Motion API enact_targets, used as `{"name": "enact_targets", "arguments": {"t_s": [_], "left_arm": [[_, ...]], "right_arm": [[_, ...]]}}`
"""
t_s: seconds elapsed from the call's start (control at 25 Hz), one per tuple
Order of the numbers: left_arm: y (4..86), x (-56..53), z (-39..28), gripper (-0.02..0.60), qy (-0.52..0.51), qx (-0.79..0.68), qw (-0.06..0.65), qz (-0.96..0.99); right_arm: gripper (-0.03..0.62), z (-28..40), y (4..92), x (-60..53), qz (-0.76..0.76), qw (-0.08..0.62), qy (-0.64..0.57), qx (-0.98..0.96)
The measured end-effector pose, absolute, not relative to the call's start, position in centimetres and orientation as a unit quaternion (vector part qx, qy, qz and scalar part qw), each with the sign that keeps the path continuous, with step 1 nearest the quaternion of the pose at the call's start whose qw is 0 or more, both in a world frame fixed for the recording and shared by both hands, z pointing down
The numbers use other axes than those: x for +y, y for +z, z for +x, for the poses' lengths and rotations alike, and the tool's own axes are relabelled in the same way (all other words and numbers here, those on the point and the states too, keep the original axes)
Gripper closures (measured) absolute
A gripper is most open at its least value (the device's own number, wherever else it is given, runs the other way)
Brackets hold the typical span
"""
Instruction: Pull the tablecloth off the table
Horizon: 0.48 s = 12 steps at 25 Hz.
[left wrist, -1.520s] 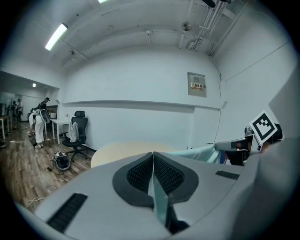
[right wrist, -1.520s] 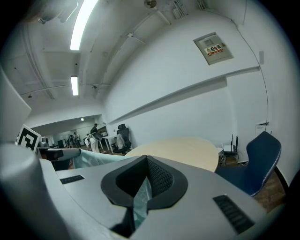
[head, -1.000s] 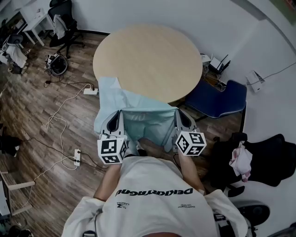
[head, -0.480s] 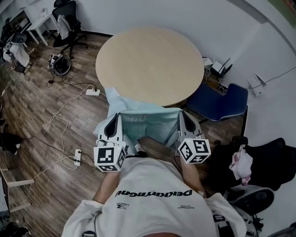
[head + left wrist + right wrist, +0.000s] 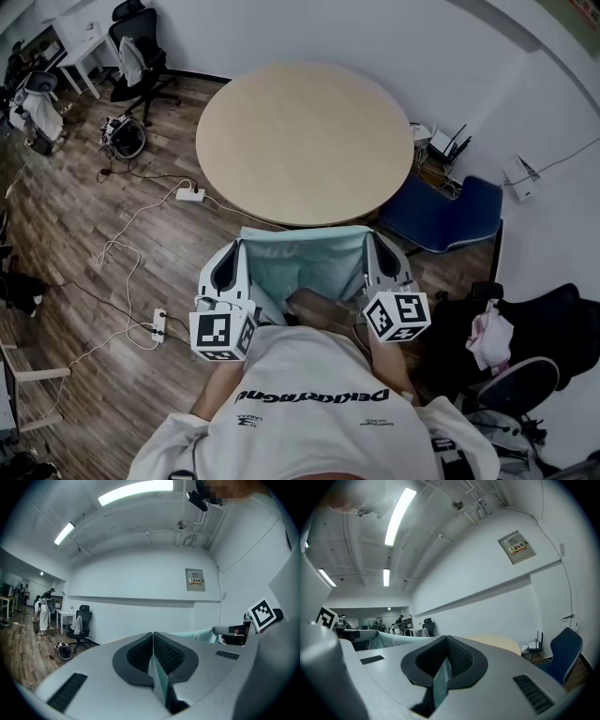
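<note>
Fingers on the left gripper are pinched right together on a thin edge of the pale green tablecloth, which you can see sandwiched between the pads. Same deal on the right gripper: its fingers are clamped shut on another bit of the cloth's edge.

From the head view, the tablecloth is stretched like a little hammock between the left gripper and the right gripper, just in front of the person's torso. It sits right beside the near edge of the round wooden table; can't tell if it touches the rim. None of it lies on the tabletop.

A blue chair sits to the table's right, and a white power strip lies on the floor to its left.
</note>
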<state>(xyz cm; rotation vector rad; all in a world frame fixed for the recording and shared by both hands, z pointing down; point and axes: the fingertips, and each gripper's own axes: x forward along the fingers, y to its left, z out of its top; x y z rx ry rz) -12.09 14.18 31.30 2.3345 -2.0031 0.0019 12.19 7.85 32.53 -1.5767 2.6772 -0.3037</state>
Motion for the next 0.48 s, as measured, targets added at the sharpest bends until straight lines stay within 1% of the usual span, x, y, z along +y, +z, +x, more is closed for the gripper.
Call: {"name": "enact_targets", "arguments": {"t_s": [0.48], "left_arm": [[31.79,13.99,-11.70,0.566,0.003,-0.645,0.040,0.764]], "right_arm": [[0.562,12.55,32.62,7.41,-0.514,0.013,-0.101,0.852]]}}
